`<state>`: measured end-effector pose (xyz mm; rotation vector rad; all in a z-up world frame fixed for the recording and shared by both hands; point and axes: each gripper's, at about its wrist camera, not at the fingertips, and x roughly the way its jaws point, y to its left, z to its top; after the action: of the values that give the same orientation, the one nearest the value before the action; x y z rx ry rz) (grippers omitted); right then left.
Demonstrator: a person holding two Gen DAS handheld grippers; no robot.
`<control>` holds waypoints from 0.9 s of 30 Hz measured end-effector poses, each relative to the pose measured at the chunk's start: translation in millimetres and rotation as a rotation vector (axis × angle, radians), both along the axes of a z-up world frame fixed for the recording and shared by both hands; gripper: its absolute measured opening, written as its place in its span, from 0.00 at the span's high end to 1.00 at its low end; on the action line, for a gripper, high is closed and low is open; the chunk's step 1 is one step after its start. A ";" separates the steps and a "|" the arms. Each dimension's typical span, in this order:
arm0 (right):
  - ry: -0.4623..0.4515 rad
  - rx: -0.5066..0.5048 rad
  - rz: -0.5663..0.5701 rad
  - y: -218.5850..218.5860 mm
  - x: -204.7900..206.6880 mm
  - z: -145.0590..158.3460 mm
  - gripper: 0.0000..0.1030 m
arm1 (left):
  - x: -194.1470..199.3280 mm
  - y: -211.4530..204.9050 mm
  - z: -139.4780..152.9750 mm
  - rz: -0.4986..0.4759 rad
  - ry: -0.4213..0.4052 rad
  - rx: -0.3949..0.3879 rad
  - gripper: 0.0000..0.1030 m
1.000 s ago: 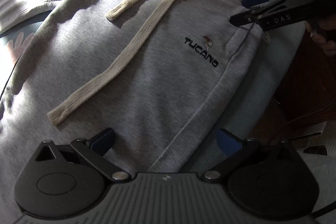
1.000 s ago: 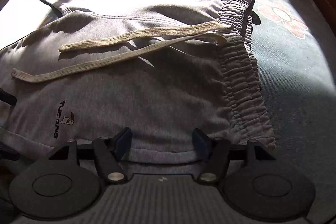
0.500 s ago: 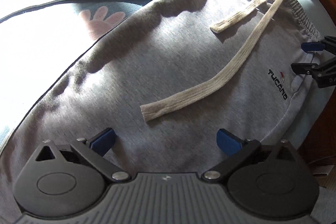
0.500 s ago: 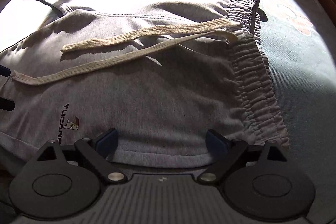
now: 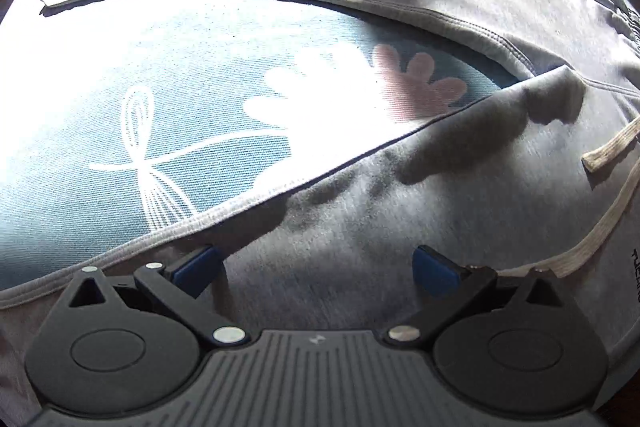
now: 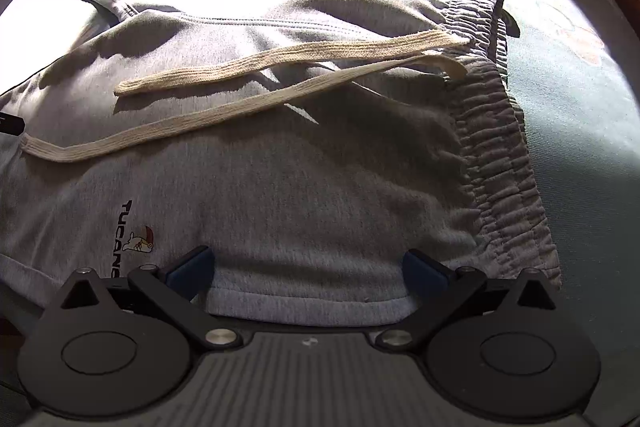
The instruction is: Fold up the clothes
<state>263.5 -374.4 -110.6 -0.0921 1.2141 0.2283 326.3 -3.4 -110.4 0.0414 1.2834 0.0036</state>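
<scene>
Grey fleece sweatpants point(image 6: 304, 187) with an elastic waistband point(image 6: 492, 147) and a small printed logo point(image 6: 134, 235) lie spread on a blue-green cloth with pale flower patterns point(image 5: 120, 99), partly in strong sunlight and partly in shadow. Two flat cream drawstrings point(image 6: 280, 67) lie loose across the front of the garment, pointing away from the waistband.

The right gripper point(image 6: 308, 267) points steeply down over the near edge of the sweatpants, beside the waistband corner. Its jaws have just been opening and now stand wide; the grey hem lies under the gap between them, but the pads do not press on it. The left gripper point(image 5: 316, 267) is also spread wide and holds nothing; it hangs over one leg point(image 5: 360, 211), near the leg's inner seam edge point(image 5: 224, 215).

Several things could go wrong from here, I think. If either gripper closes too shallow, it may catch only the top layer, and the leg would then twist during the fold. The loose drawstrings can slide or be trapped inside the fold and leave a lump. The wrinkle near the crotch point(image 5: 552, 99) may also be pressed into a crease if it is not smoothed first.
</scene>
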 end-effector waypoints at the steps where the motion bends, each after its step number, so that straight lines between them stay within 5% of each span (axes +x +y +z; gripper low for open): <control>1: 0.003 0.000 0.003 -0.2 0.6 0.1 0.00 | 2.2 3.7 -1.6 0.010 -0.002 0.005 0.00; 9: 0.061 -0.004 0.055 -0.8 7.5 5.2 0.01 | -6.1 -4.5 14.2 0.077 -0.021 -0.020 0.01; 13: 0.069 -0.013 0.047 -0.8 11.8 11.5 0.01 | -12.1 -8.3 -1.2 0.081 0.036 -0.036 0.01; 27: -0.075 0.000 0.041 64.8 75.5 63.2 0.03 | 13.0 -21.8 33.8 -0.199 -0.111 -0.106 0.01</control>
<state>339.0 -309.6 -47.4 -0.1242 1.1381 0.2587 339.3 -25.2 -76.6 0.0760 1.1625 -0.2301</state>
